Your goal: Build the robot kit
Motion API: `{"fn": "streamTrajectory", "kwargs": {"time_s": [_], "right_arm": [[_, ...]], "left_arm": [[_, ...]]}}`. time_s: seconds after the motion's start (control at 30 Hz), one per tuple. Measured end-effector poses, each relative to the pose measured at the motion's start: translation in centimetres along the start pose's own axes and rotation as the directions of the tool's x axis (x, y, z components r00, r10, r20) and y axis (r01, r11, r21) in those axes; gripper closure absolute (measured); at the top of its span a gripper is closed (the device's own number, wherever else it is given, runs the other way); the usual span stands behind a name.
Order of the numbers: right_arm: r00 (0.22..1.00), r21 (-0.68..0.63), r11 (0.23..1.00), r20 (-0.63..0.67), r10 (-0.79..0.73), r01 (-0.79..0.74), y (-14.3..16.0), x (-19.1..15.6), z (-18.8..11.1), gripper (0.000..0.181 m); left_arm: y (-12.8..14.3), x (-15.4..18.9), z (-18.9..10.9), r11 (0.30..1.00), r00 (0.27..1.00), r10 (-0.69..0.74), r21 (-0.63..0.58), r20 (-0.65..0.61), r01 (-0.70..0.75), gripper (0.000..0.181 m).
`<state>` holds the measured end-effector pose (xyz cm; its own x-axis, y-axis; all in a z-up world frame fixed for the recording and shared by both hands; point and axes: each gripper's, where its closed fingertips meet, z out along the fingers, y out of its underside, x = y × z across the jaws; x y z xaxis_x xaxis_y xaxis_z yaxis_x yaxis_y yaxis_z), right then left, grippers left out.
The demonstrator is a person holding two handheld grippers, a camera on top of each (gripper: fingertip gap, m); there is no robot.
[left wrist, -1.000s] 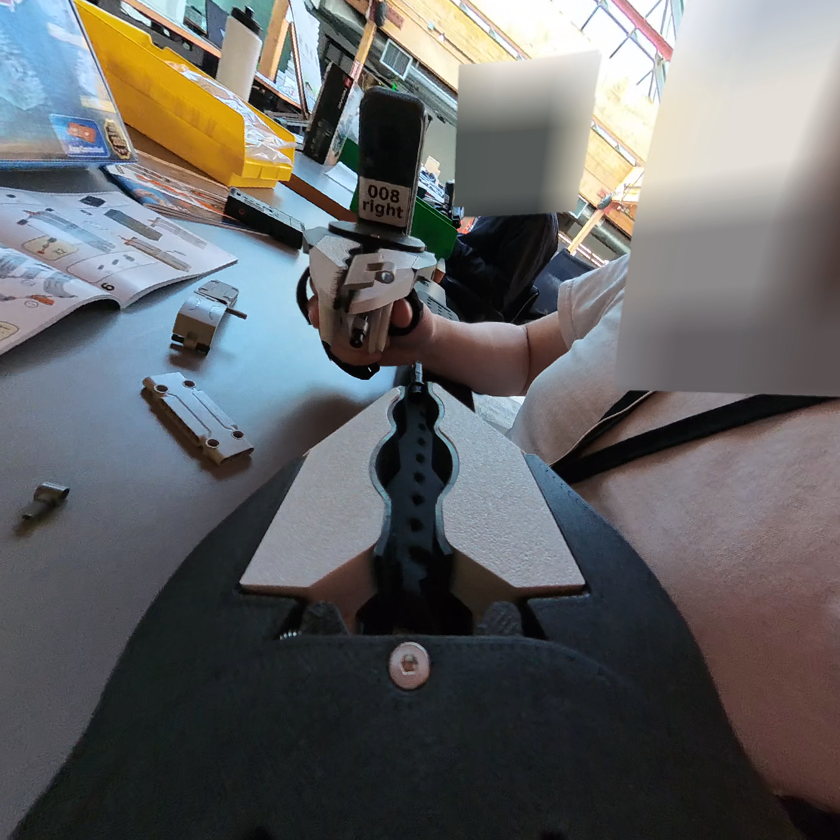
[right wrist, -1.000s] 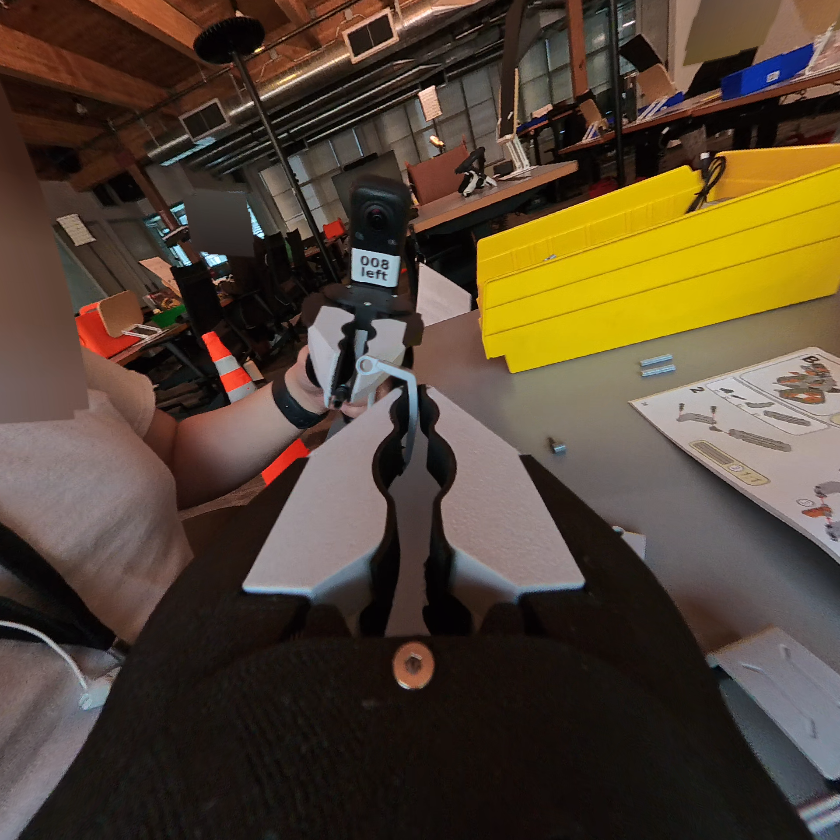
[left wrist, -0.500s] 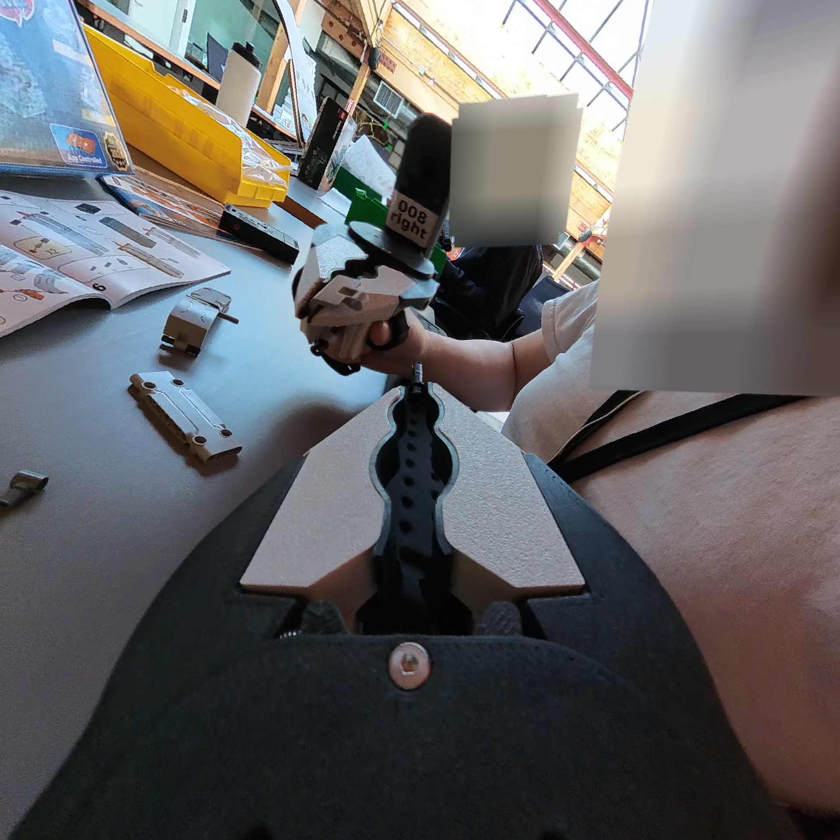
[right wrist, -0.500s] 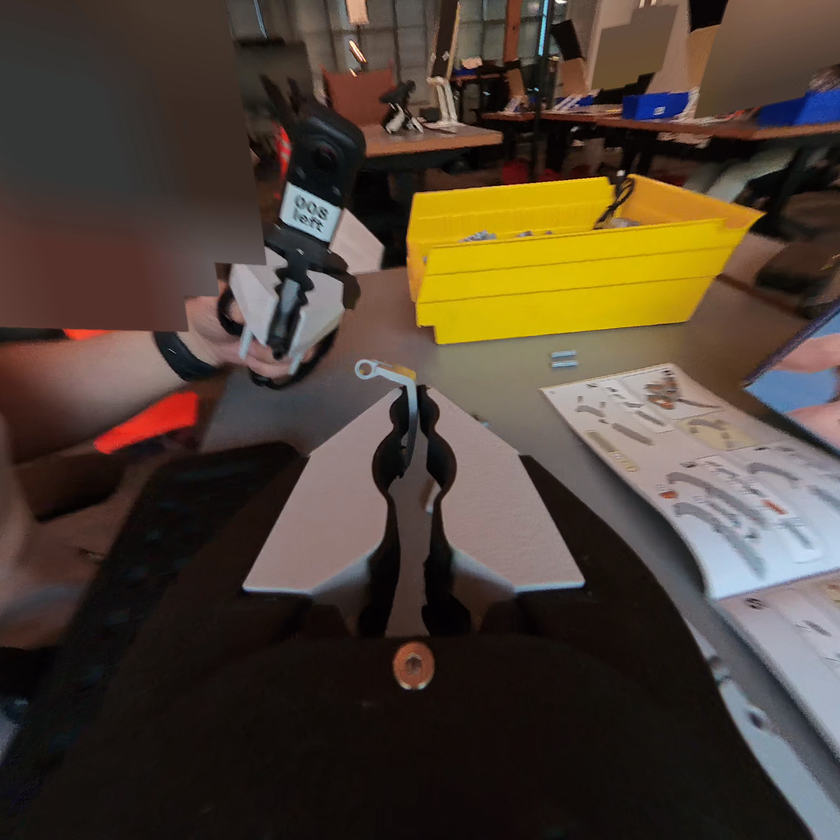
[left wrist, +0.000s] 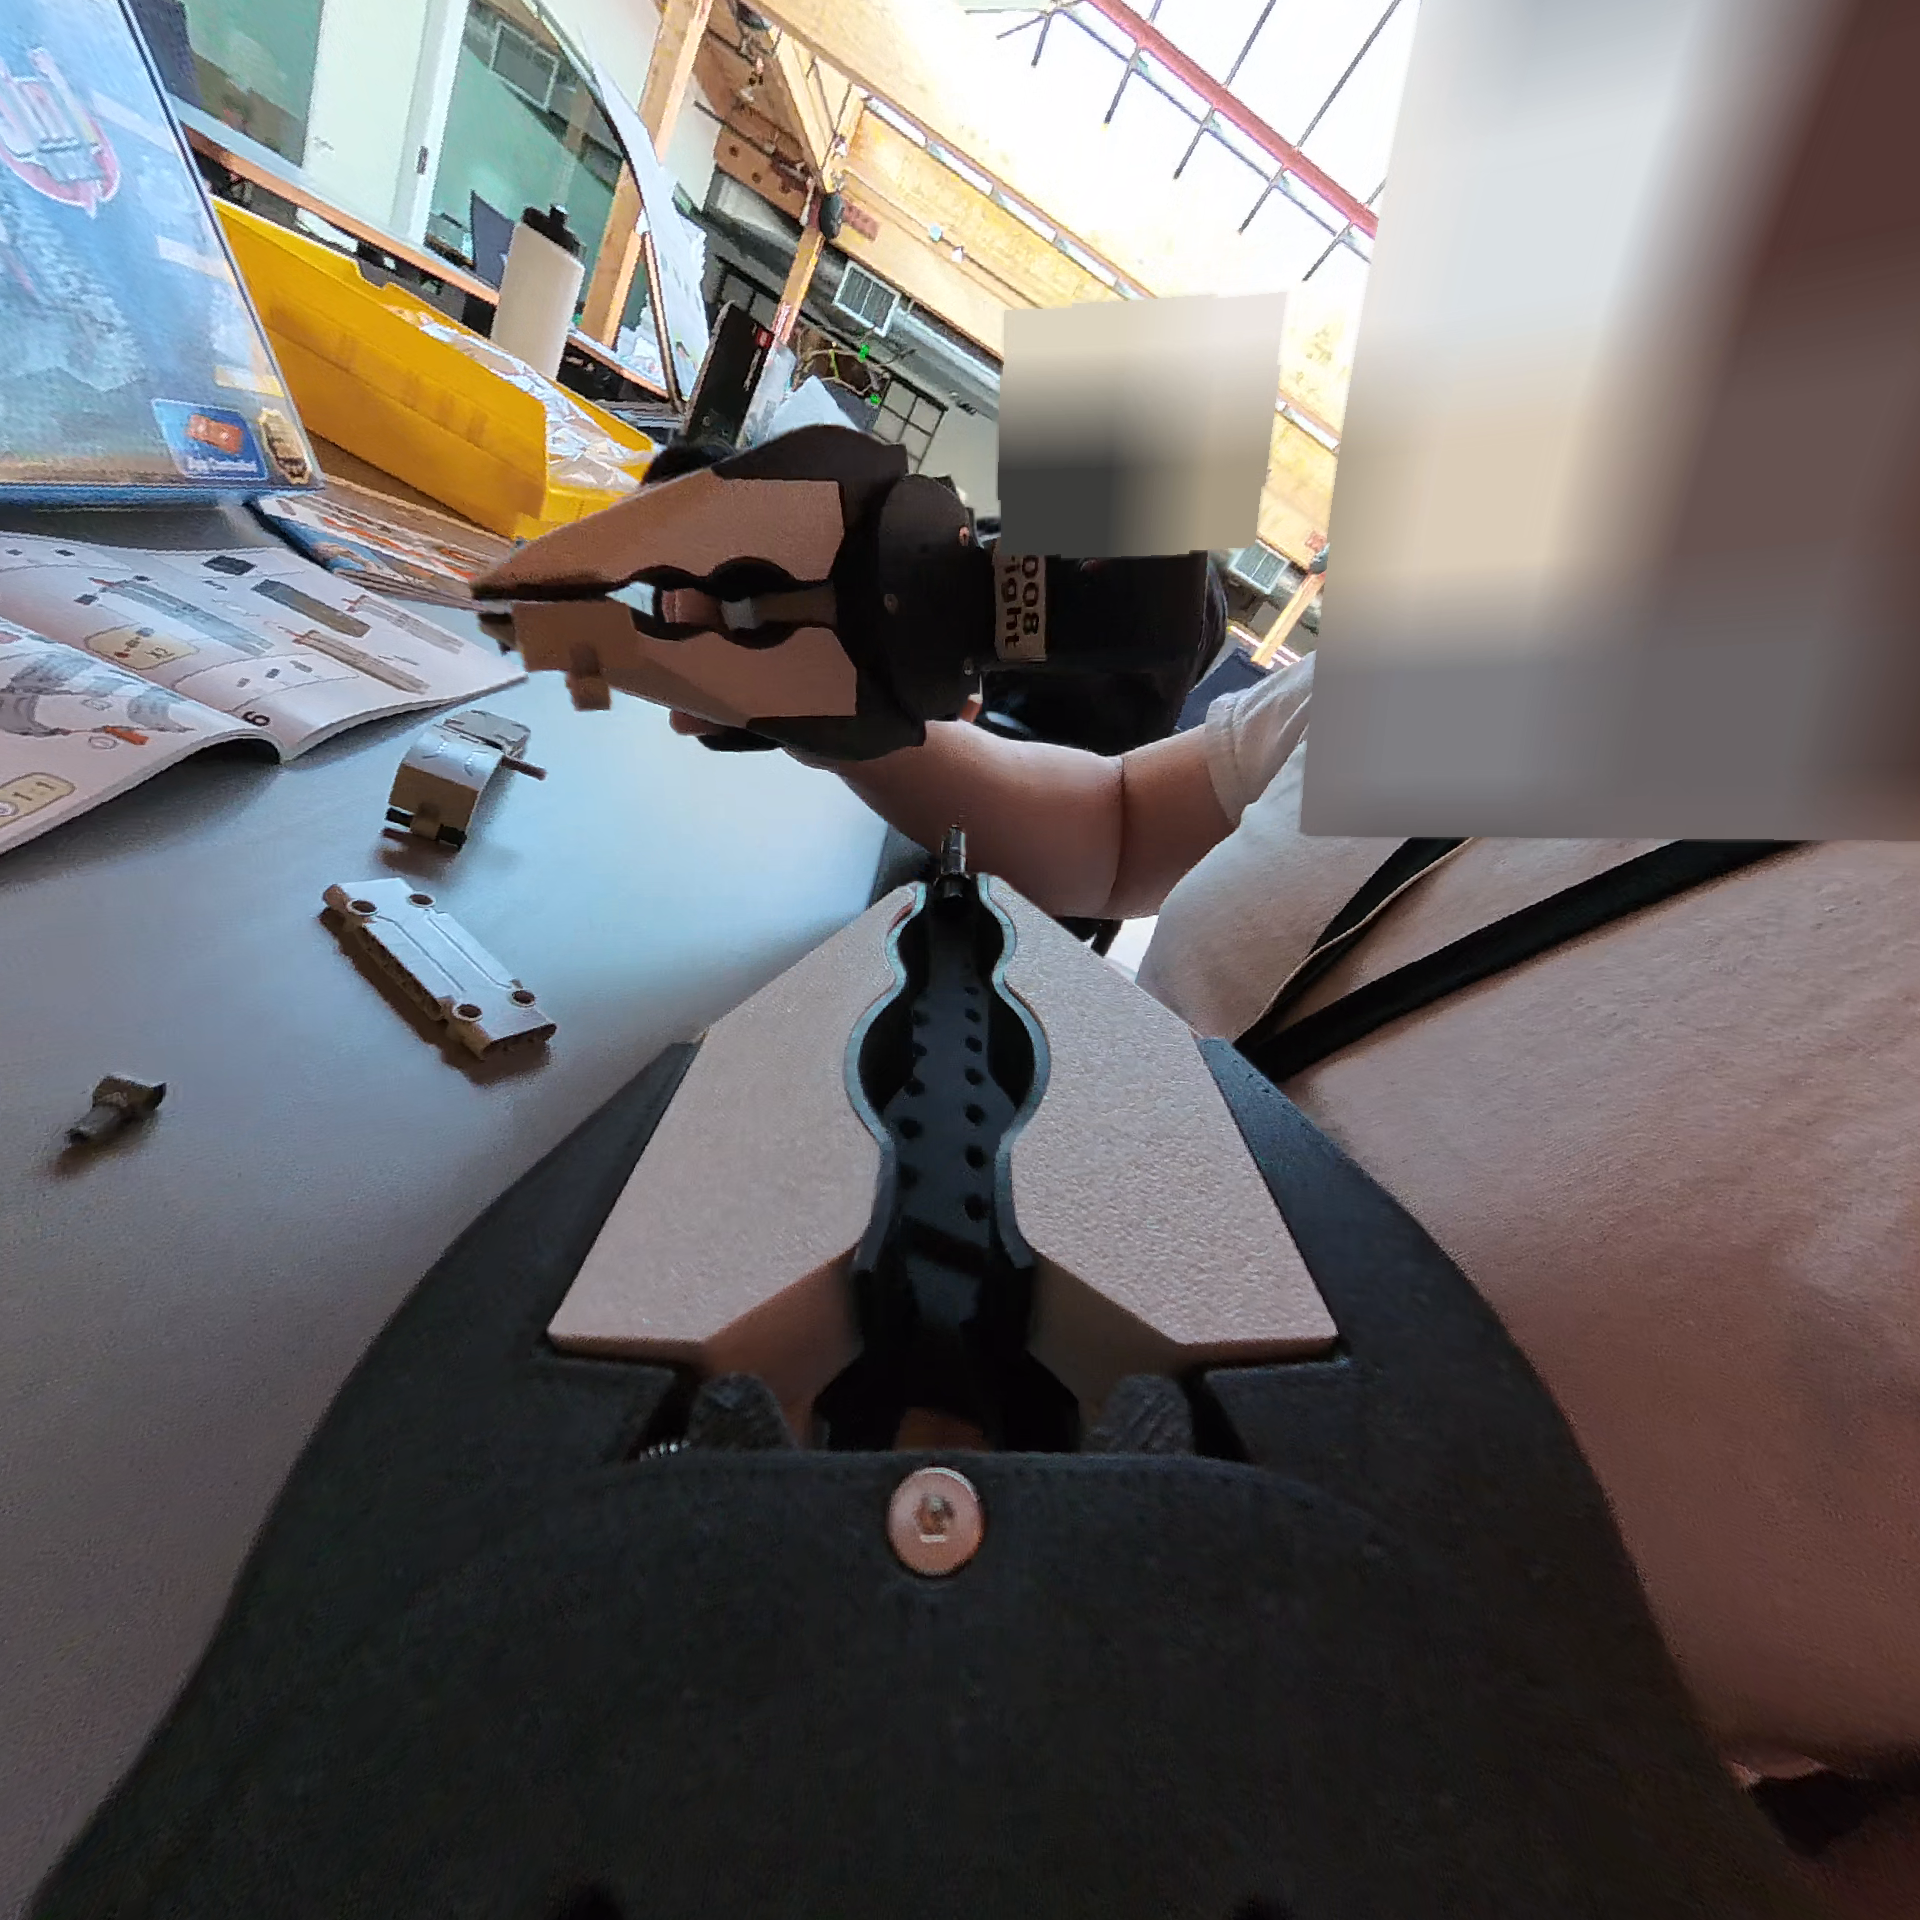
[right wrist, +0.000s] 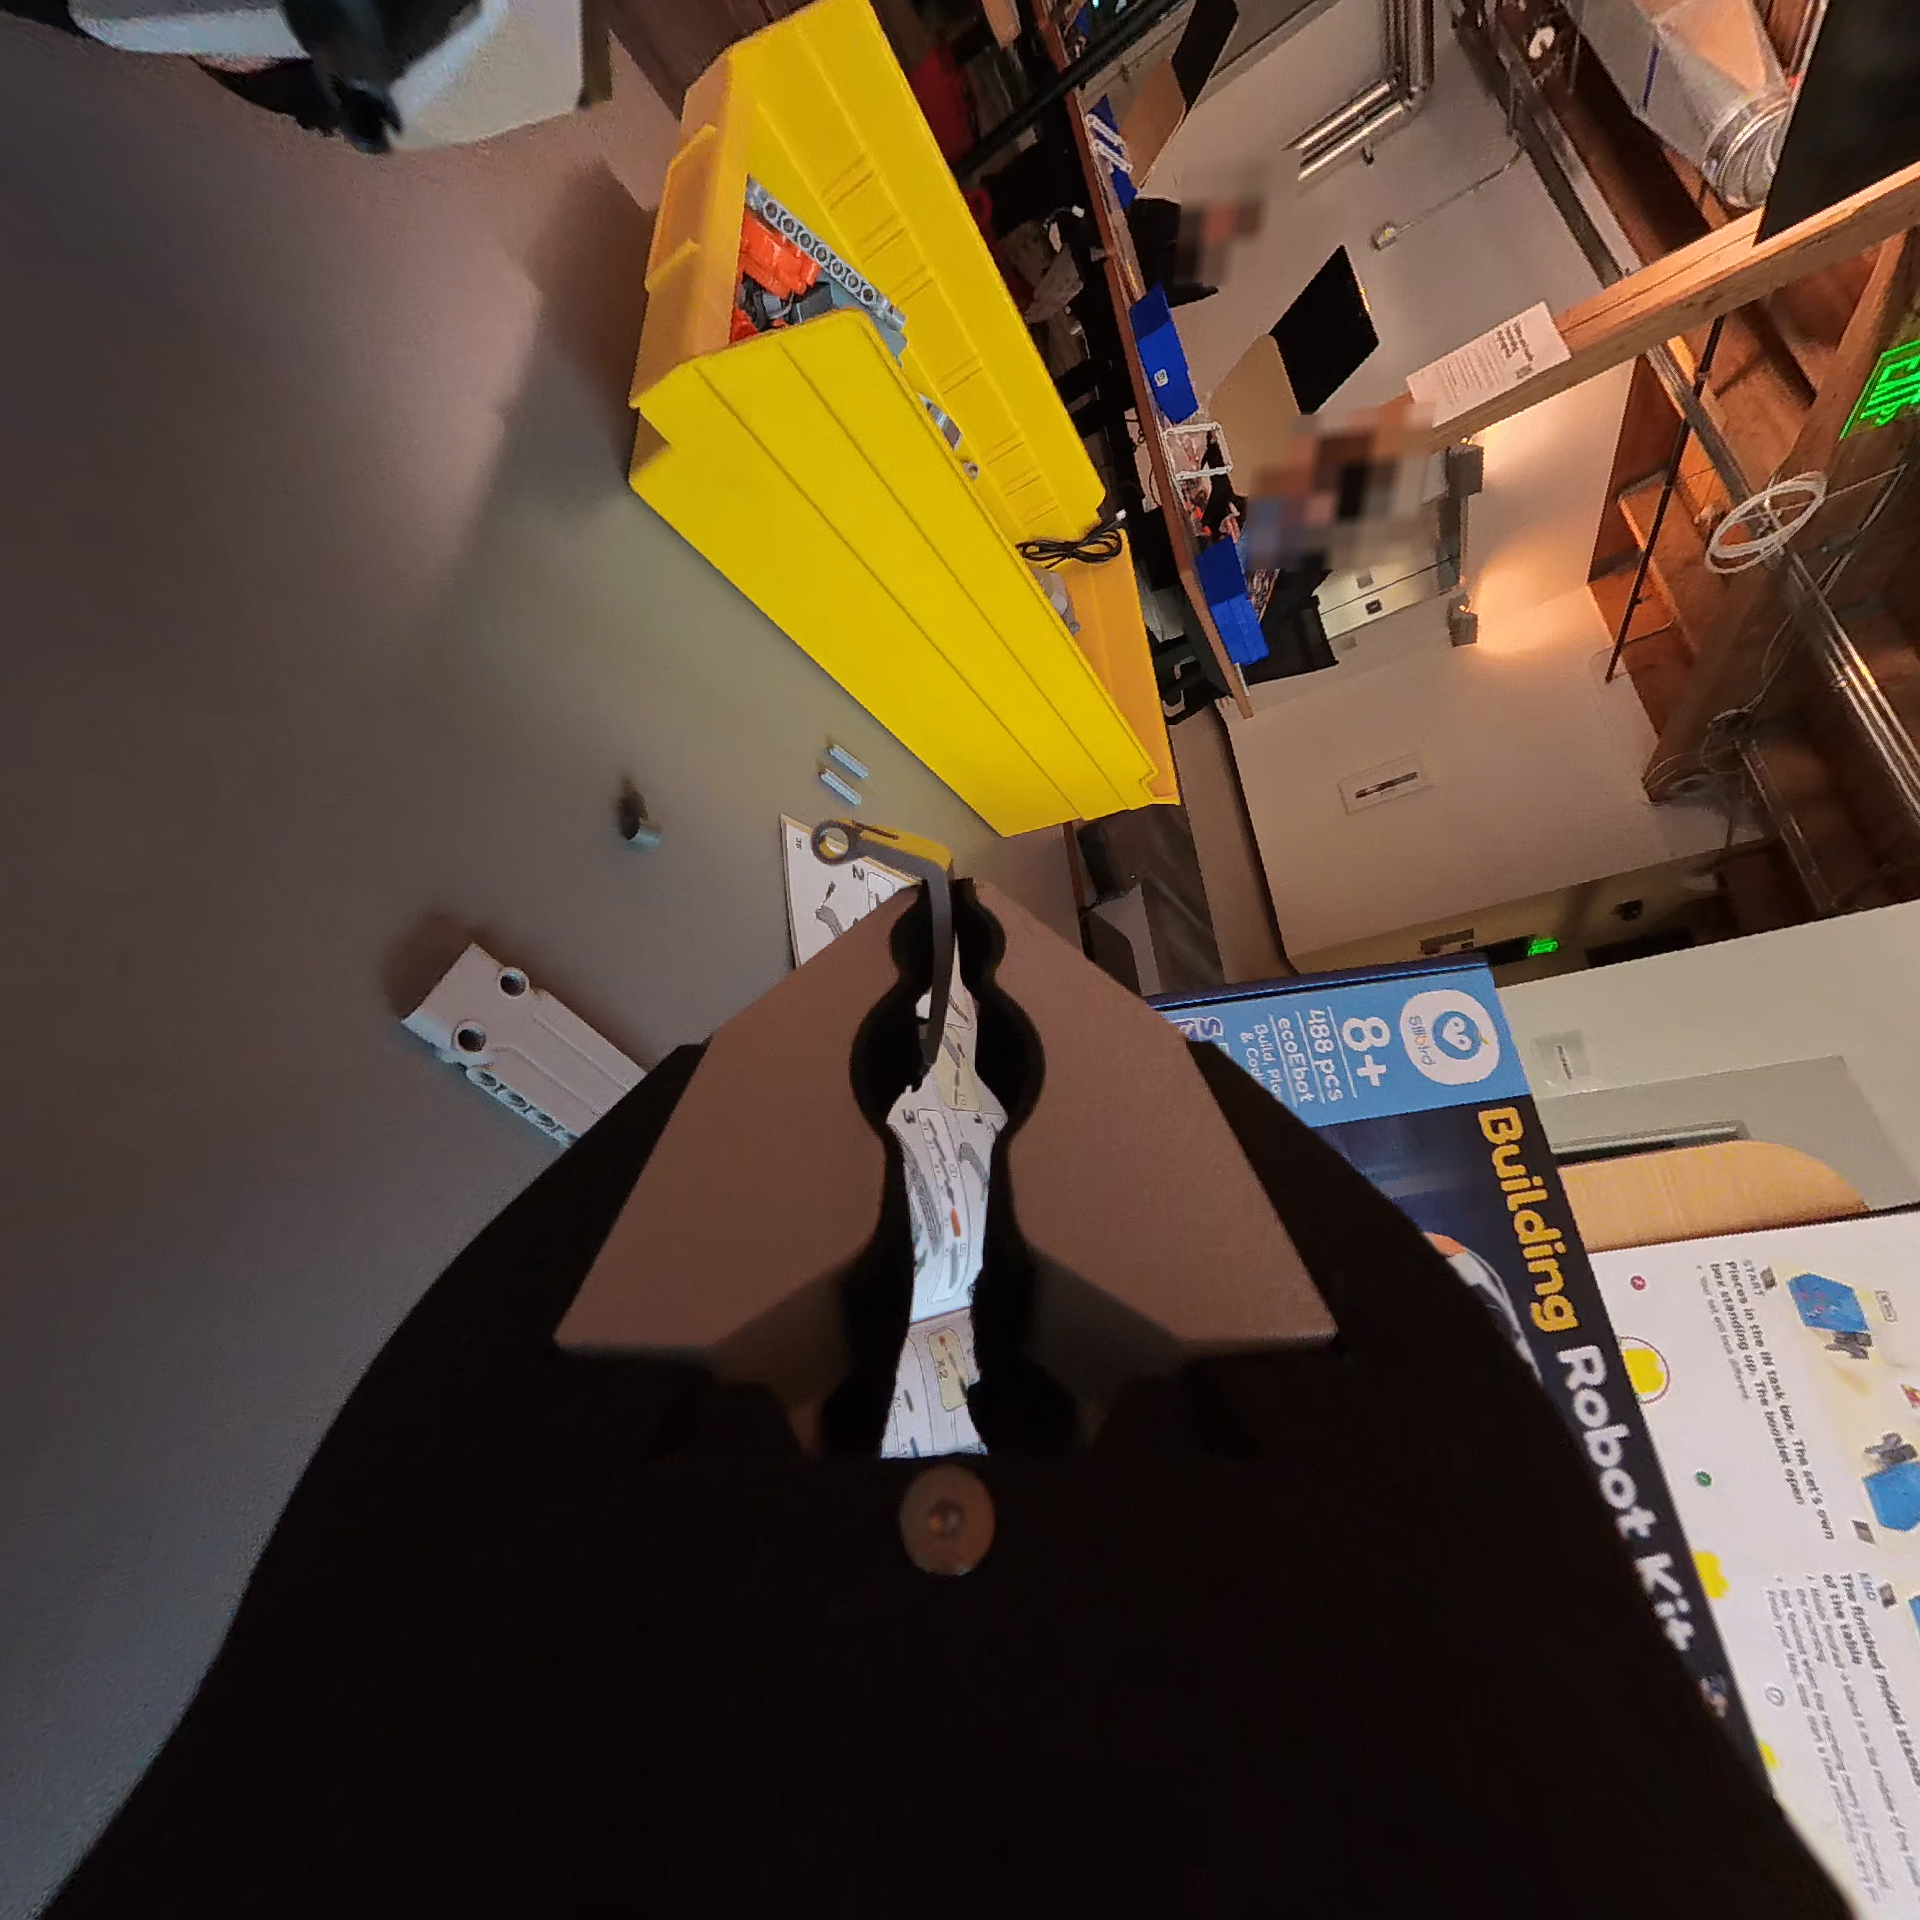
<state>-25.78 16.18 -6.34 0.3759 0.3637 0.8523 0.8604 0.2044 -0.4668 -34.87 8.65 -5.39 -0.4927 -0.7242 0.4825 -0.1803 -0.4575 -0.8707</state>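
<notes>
Left gripper [left wrist: 951, 883]: jaws closed on a black perforated beam [left wrist: 940, 1122] that lies lengthwise between them; a small dark pin tip [left wrist: 951, 847] sticks out just past the jaw tips. It is held above the bench [left wrist: 260, 1195] near its edge on the person's side, pointing at the person's forearm.

Right gripper [right wrist: 951, 894]: jaws closed on a thin grey bent link [right wrist: 914, 914] with a ring end, which projects past the tips. In the left wrist view this gripper [left wrist: 499, 608] is turned on its side, tips over the open instruction booklet [left wrist: 208, 644].

On the bench, apart from both grippers: a flat grey plate with holes [left wrist: 436, 971], a small grey bracket assembly [left wrist: 452, 774] nearer the booklet, a short grey connector [left wrist: 114, 1101] towards the near edge, two pale blue pins [right wrist: 844, 774] and a small grey bush [right wrist: 636, 816].

Containers: yellow bin [right wrist: 894, 540] along the far edge, holding orange and grey parts and a long grey holed beam [right wrist: 826, 249]; a black cable lies coiled at its other end. A blue kit box [right wrist: 1382, 1091] stands just beside the booklet
</notes>
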Motion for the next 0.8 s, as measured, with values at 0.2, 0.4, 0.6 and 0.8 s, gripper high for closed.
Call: {"fn": "streamTrajectory", "kwargs": {"time_s": [0.2, 0.4, 0.6, 0.8], "right_arm": [[1.000, 0.004, 1.000, -0.017, -0.007, 0.007, 0.0, 0.1, -0.2, 0.180], [0.999, 0.021, 0.999, 0.009, 0.040, -0.040, 0.1, -0.4, -0.3, 0.180], [0.995, 0.059, 0.994, 0.046, 0.094, -0.096, -0.7, -1.4, -0.9, 0.180], [0.995, 0.082, 0.993, 0.060, 0.075, -0.080, -2.1, -2.4, -1.4, 0.180]], "left_arm": [[0.4, -0.3, -0.8, 1.000, 1.000, -0.017, 0.003, 0.016, 0.016, 0.177], [0.1, -1.1, -1.1, 1.000, 0.999, -0.027, -0.003, 0.019, 0.027, 0.177], [0.6, -1.3, -0.7, 0.997, 0.999, -0.045, -0.068, -0.017, 0.044, 0.177], [0.4, -0.8, 0.7, 0.990, 1.000, -0.013, -0.141, -0.025, 0.009, 0.177]]}}
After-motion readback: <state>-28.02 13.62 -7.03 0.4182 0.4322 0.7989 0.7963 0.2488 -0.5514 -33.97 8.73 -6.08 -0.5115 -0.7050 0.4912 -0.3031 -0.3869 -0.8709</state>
